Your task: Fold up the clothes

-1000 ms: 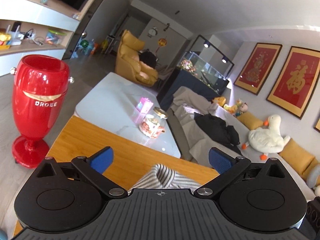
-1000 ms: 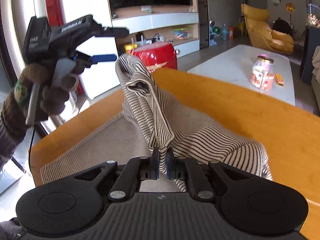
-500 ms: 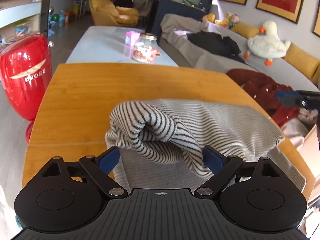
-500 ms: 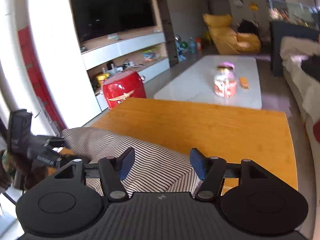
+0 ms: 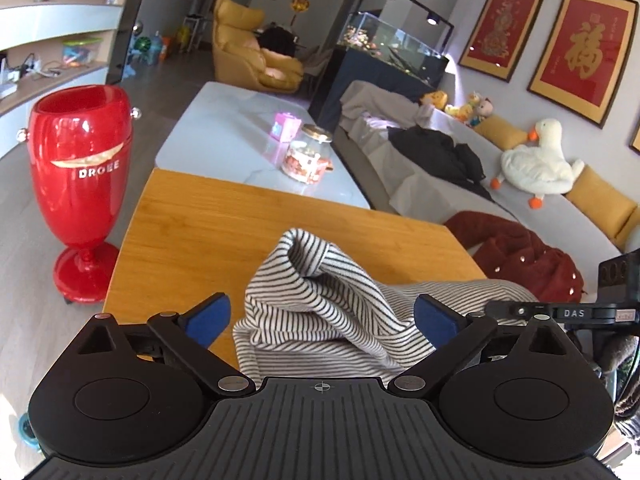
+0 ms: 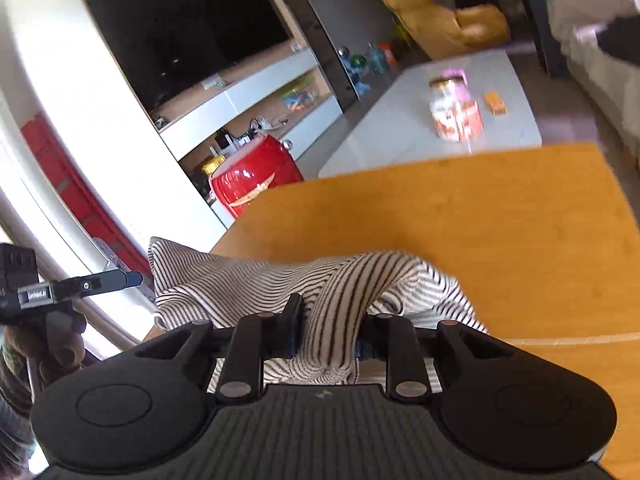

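My right gripper (image 6: 326, 330) is clamped on a bunched fold of the striped garment (image 5: 320, 304); its jaws have just been closing, cloth pinched between them. My left gripper (image 5: 322, 318) is spread wide, gripping nothing, the raised hump of the garment sitting between its blue pads (image 5: 210, 314) without contact. The garment lies crumpled at the near edge of the wooden table (image 5: 208, 224), long axis running roughly crosswise from left hand to right. The free end trails toward the left gripper (image 6: 86, 286), seen in the right wrist view just beside the cloth's far corner. I judge the left is nearer that loose end, so it should take hold next
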`<state>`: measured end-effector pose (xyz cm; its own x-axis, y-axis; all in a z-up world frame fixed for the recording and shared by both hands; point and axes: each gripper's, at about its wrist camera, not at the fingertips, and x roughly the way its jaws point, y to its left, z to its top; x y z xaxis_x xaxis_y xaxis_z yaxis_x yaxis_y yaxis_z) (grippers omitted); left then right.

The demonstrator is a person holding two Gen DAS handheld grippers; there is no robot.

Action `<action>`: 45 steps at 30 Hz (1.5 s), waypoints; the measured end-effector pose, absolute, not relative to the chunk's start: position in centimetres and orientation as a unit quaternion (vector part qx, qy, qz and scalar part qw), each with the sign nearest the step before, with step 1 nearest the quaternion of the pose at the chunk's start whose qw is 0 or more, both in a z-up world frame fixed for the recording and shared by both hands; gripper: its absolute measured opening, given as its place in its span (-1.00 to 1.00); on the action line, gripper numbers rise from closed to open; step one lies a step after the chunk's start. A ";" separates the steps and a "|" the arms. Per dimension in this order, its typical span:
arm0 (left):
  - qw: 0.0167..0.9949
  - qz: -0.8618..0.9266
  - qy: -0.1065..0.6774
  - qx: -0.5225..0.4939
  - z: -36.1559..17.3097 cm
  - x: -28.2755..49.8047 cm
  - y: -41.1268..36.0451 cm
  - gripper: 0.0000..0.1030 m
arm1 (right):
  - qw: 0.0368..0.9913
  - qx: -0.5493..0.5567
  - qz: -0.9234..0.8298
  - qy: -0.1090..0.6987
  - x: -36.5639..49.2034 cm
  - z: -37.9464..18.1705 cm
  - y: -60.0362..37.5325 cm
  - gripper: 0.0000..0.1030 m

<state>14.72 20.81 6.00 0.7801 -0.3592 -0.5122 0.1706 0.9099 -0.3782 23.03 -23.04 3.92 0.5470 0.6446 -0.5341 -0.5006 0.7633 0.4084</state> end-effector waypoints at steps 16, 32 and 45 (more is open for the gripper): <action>0.914 -0.137 0.380 -0.042 1.9 18.9 15.5 0.83 | 0.885 0.033 0.262 0.384 21.9 -0.2 -25.0 -0.17; 0.859 -0.201 0.427 -0.201 -0.6 20.2 17.0 0.74 | 0.869 0.096 0.275 0.400 22.5 -1.4 -24.5 -0.08; 0.875 -0.220 0.362 -0.233 1.9 21.4 17.1 -0.21 | 0.898 0.073 0.308 0.305 23.8 4.3 -23.1 -0.57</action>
<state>21.38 17.06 1.91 0.6408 -0.5547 -0.5308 0.2167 0.7939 -0.5681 23.76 -23.14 4.32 0.6241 0.5974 -0.5036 -0.5080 0.8000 0.3193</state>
